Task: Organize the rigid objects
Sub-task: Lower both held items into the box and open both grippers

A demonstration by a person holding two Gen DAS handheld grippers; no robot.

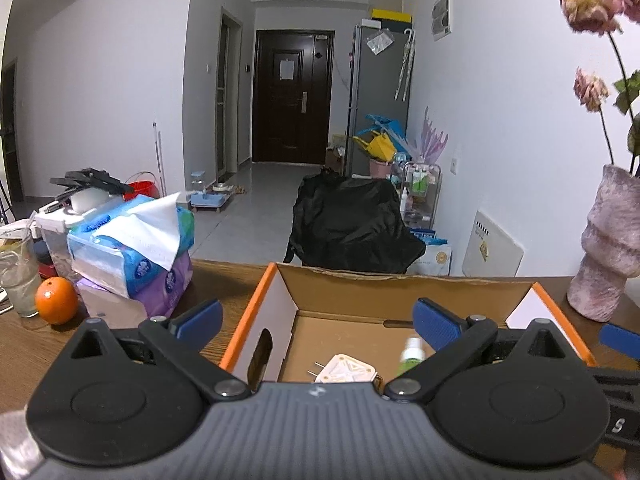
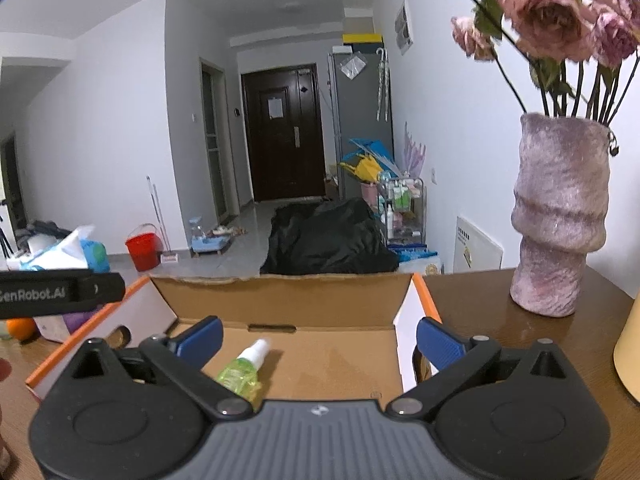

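Progress is judged partial: 2 rigid items lie inside the box [image 1: 256, 312] and at least 1 candidate remains outside it. On the far left of the table [image 1: 224, 276] stand a glass [image 1: 18, 280] and an orange [image 1: 56, 300], with a stack of tissue packs [image 1: 132, 252] just beside them; the orange sits out on the table well apart from the box and, if it counts as a task item, is still to be moved. The left gripper [image 1: 318, 320] hangs over the box's near side, jaws spread wide with nothing between them. Below it on the box floor lie a plug [image 1: 346, 370] and a spray bottle [image 2: 244, 372], the bottle on its side just beside the plug. The right gripper [image 2: 318, 338] is likewise spread fully apart and empty above the box floor, the bottle lying free below its left finger. The box's orange-edged side walls stand upright and bound sideways travel, so exits should go upward. To the right, a vase [image 2: 556, 216] stands near the box's right wall, its flower stems overhanging; room there is tight
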